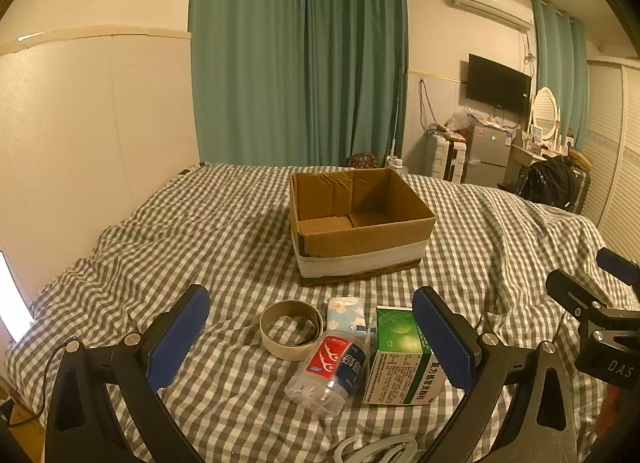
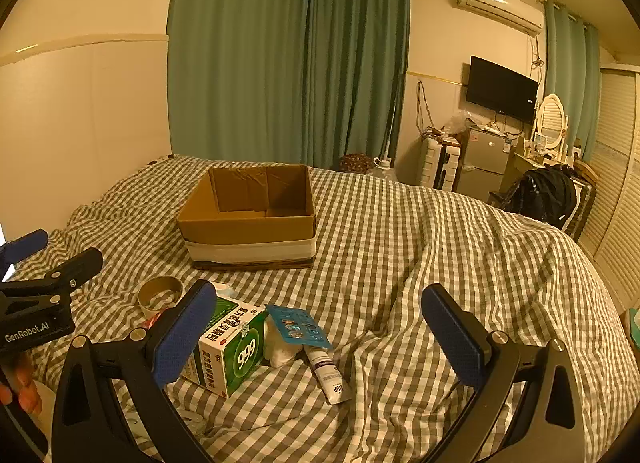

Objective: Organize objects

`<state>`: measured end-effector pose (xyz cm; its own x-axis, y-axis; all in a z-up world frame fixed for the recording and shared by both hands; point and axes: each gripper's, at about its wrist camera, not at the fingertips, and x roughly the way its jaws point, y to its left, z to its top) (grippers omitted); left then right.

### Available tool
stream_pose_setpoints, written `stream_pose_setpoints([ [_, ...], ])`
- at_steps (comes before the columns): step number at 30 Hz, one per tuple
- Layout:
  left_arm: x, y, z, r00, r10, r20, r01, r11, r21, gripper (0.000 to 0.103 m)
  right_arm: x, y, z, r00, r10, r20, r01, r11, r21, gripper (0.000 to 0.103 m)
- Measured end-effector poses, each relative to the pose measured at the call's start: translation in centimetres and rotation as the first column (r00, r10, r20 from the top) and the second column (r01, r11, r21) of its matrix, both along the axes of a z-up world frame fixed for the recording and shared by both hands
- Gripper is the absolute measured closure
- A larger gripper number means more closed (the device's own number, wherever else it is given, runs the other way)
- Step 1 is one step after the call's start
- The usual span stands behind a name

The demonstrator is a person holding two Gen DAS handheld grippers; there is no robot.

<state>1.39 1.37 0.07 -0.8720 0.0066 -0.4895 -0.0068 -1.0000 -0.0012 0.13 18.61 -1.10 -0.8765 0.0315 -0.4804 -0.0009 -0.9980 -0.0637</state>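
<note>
The items lie in a loose cluster on the checked bed (image 1: 200,223), just in front of the empty carton (image 1: 360,219). The tape roll (image 1: 291,329) is a stiff, light ring, probably easiest to pinch across its wall. The floss-pick jar (image 1: 330,371) lies on its side; clear plastic, likely slick and apt to roll, so a hold across its middle seems safest. The medicine box (image 1: 400,359) looks light and crushable, best held by its flat sides. The tube (image 2: 329,375) is soft, and the tissue pack (image 1: 345,313) too.

The left gripper (image 1: 316,337) hovers with its fingers spread wide, bracketing the cluster and holding nothing. The right gripper (image 2: 320,337) is equally wide and empty, its left finger near the medicine box.
</note>
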Motion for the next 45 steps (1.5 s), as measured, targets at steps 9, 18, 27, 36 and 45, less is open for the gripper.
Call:
stream_pose_setpoints([
  [9,0.0,0.1,0.1,1.000,-0.004,0.007,0.004,1.000,-0.002,0.000,-0.1,-0.1,0.0,1.000,0.012,0.007,-0.012,1.000,-0.001,0.000],
  [18,-0.1,0.3,0.6,1.000,-0.012,-0.002,0.012,1.000,-0.019,0.000,-0.1,-0.2,0.5,1.000,0.021,-0.001,-0.021,1.000,-0.001,0.000],
  [27,0.1,0.3,0.9,1.000,-0.020,-0.003,0.020,1.000,-0.012,0.000,0.1,-0.3,0.5,1.000,0.030,-0.002,-0.030,1.000,0.006,0.000],
  [36,-0.1,0.1,0.5,1.000,-0.012,0.011,0.012,1.000,-0.014,0.000,0.2,-0.4,0.5,0.999,0.043,0.002,-0.043,0.999,-0.005,0.000],
  [45,-1.1,-0.1,-1.4,0.998,0.007,0.066,-0.004,0.999,-0.031,0.000,-0.7,0.0,-0.7,0.998,0.046,0.047,-0.046,0.999,0.002,0.000],
])
